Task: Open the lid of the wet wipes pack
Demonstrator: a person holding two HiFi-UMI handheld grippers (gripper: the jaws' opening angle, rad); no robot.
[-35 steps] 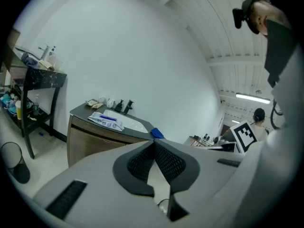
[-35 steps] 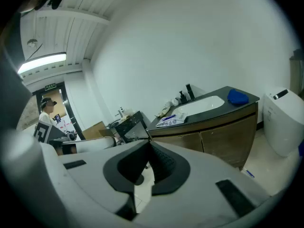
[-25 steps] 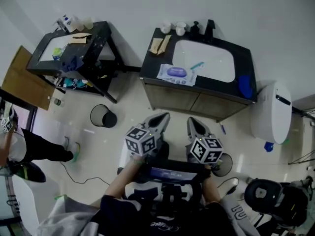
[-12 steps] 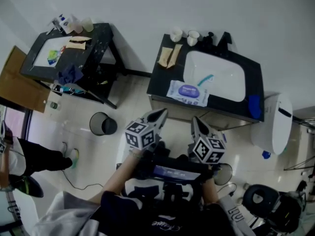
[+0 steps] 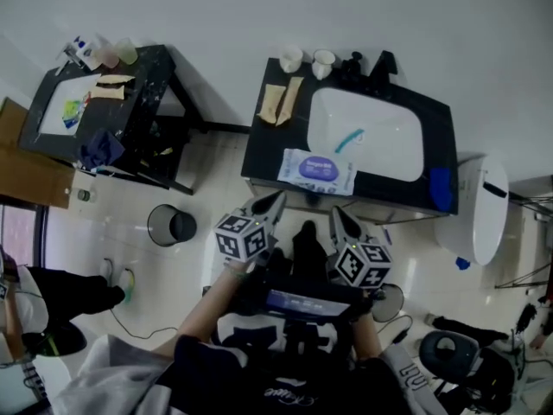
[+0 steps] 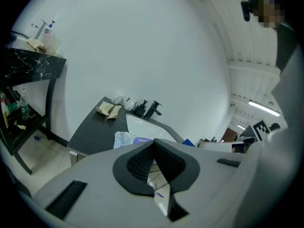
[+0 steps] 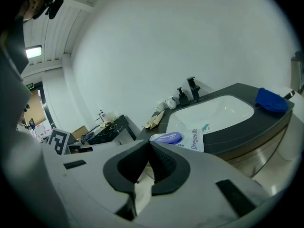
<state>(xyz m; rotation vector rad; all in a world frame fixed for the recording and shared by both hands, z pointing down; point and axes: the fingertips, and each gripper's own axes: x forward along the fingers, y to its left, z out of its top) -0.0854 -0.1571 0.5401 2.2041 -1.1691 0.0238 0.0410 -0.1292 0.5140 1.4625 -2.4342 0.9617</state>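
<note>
The wet wipes pack (image 5: 317, 170) is white with a purple oval lid and lies flat at the front edge of the black counter (image 5: 263, 150), left of the basin. Its lid is down. The pack also shows past the jaws in the left gripper view (image 6: 124, 139) and the right gripper view (image 7: 178, 138). My left gripper (image 5: 277, 200) and right gripper (image 5: 334, 212) hover side by side over the floor, just short of the counter's front. Both are shut and hold nothing. Neither touches the pack.
A white basin (image 5: 367, 134) with a teal toothbrush (image 5: 348, 139) fills the counter's middle. A black faucet (image 5: 381, 63), two cups (image 5: 291, 59) and tan cloths (image 5: 280, 100) stand behind; a blue cloth (image 5: 441, 188) lies right. A black side table (image 5: 104, 111), bin (image 5: 168, 226) and toilet (image 5: 479, 210) flank it.
The counter and the pack have come closer to both grippers as the person stepped toward them. Both grippers stayed shut and level.
</note>
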